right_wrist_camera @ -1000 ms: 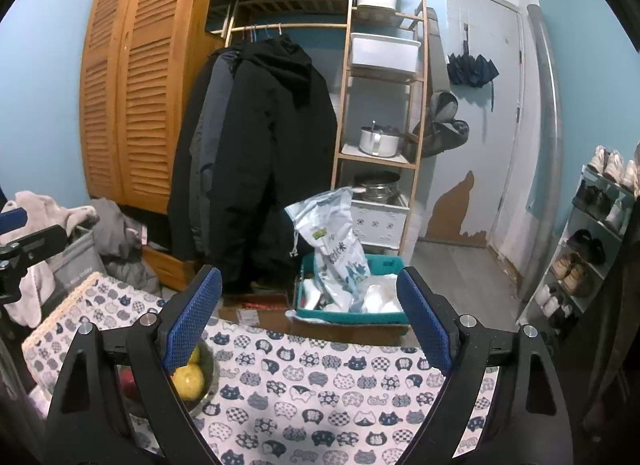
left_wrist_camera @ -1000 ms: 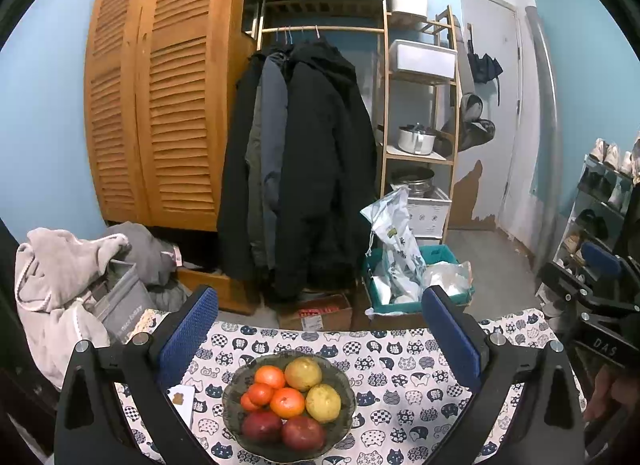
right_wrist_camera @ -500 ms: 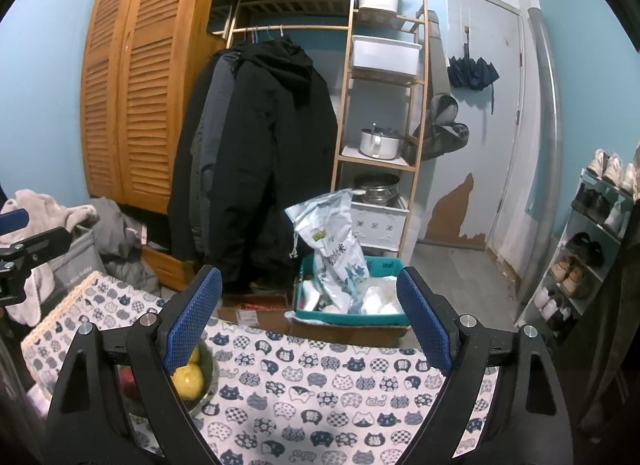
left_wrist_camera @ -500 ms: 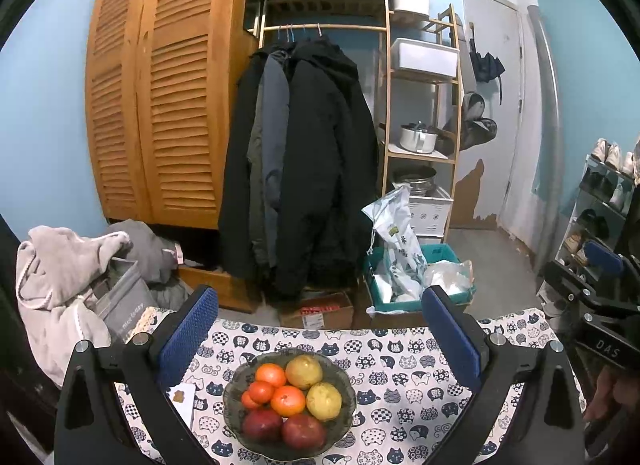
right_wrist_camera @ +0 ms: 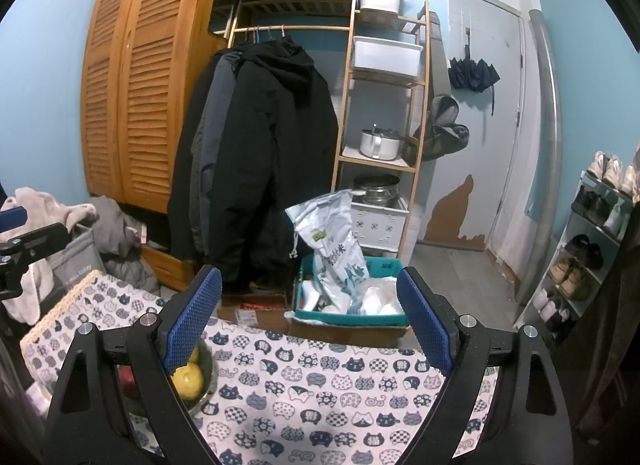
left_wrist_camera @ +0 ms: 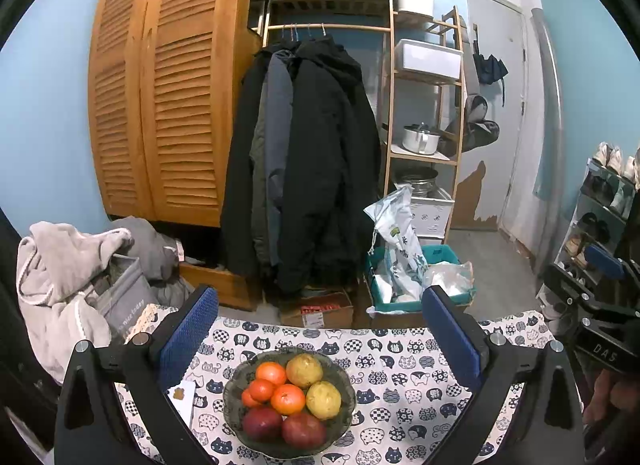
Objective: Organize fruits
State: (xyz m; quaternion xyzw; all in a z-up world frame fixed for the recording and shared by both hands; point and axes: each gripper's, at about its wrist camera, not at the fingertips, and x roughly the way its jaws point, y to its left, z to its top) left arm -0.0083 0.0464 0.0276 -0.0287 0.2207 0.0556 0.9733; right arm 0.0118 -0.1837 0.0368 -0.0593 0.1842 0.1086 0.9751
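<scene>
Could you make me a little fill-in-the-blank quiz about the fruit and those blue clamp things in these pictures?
1. All the fruit sits in one dark ____ on the cat-print tablecloth.
2. The two fruits nearest the camera are ____ in colour.
3. The left gripper has its blue fingers spread ____, gripping nothing.
4. Behind the table, dark coats hang from a wooden ____.

Missing words: bowl; red; open; rail

Right gripper (right_wrist_camera: 310, 319) w/ blue textured pads, jaws wide, nothing between, over white cat-print tablecloth (right_wrist_camera: 320, 385). Lower left: dark bowl (right_wrist_camera: 206, 379) partly behind the left finger, yellow-green round fruit (right_wrist_camera: 188, 383) and a red fruit (right_wrist_camera: 127, 379) inside. Left gripper (right_wrist_camera: 24, 241) at left edge.
</scene>
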